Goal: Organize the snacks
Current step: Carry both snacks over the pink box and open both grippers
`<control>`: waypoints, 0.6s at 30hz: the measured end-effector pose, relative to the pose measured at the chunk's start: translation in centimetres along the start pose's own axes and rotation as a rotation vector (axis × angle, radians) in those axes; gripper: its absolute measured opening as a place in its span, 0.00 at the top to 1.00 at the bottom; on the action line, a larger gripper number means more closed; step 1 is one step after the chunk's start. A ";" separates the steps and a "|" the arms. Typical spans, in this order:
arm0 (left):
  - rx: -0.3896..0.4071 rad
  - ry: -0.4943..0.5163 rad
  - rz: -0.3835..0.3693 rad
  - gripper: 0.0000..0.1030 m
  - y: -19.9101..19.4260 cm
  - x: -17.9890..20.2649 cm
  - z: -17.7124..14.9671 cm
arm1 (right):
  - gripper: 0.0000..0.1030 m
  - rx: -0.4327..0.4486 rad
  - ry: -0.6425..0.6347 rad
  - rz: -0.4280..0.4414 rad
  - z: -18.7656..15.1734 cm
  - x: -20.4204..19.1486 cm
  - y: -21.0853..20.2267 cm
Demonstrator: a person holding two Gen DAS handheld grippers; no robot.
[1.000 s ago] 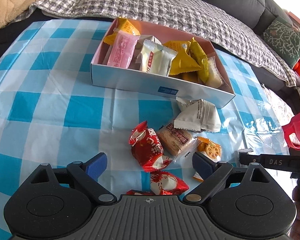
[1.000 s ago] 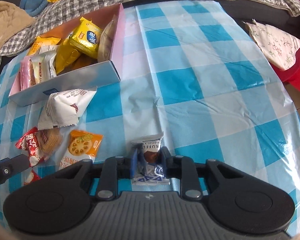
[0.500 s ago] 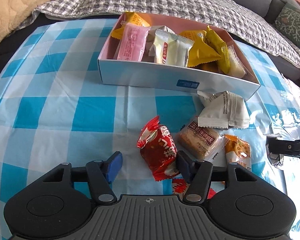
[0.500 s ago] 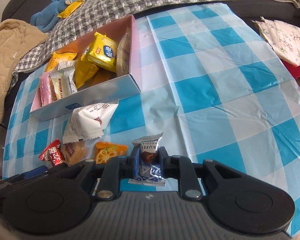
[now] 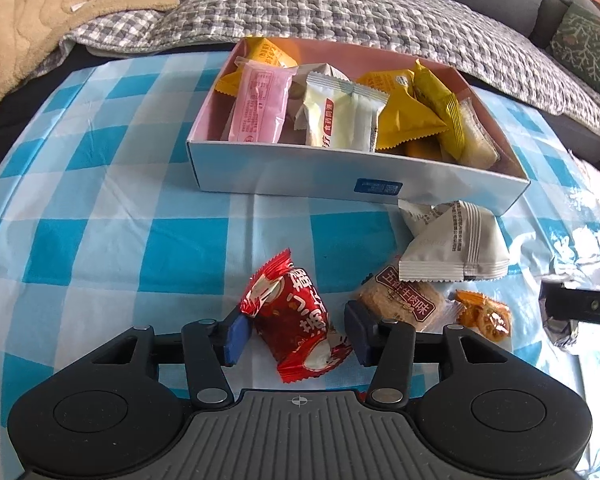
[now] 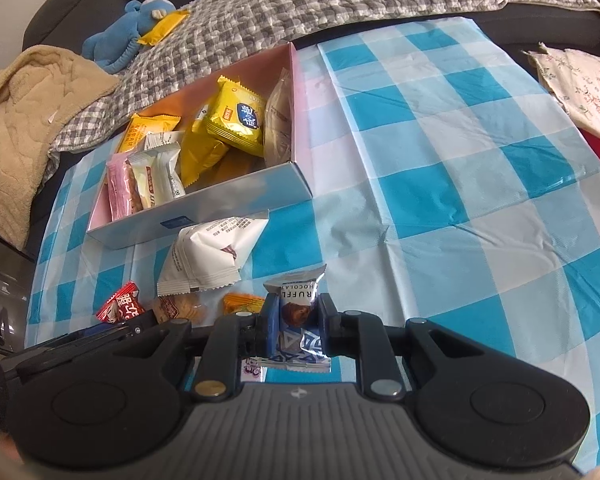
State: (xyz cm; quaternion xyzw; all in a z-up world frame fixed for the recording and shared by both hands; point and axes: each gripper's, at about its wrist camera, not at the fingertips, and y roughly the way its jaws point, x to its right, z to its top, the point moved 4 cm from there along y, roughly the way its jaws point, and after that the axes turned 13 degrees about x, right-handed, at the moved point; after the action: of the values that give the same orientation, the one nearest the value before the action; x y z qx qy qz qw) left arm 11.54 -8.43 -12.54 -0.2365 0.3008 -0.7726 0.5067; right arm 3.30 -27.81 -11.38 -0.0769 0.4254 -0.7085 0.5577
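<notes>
My left gripper (image 5: 296, 338) tilts steeply down over the bench (image 5: 100, 240), which wears a smooth plastic cloth of blue and white checks. Its blue-padded fingers (image 5: 236, 336) are closing around a crinkly red foil snack packet (image 5: 298, 322) that lies between them; the right pad touches the wrapper, the left looks just beside it. Just right of it lie a clear-wrapped brown biscuit (image 5: 400, 304), a small orange packet (image 5: 484, 316) and a puffy white pillow pack (image 5: 456, 244). Farther off sits a shallow rectangular cardboard box (image 5: 300, 176), pale blue outside and pink inside, crowded with glossy yellow, pink and cream packets. My right gripper (image 6: 298, 320), also angled down, has its fingers clamped on a silvery chocolate truffle sachet (image 6: 298, 312), held off the cloth near the bench's near edge.
</notes>
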 end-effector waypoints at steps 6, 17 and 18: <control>0.027 0.017 0.001 0.66 -0.7 -0.4 0.7 | 0.83 0.012 0.017 0.008 0.2 0.2 -0.1; 0.101 -0.053 -0.064 0.66 -3.3 -1.6 3.6 | 0.83 0.062 0.040 0.019 1.1 0.3 -0.4; 0.111 -0.066 -0.078 0.66 -3.5 -1.6 4.0 | 0.83 0.071 0.042 0.023 1.3 0.2 -0.5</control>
State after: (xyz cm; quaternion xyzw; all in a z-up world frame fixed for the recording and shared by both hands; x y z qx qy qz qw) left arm 12.54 -6.72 -7.35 -0.2449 0.2313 -0.7989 0.4983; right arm 3.63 -28.64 -10.31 -0.0375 0.4125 -0.7181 0.5592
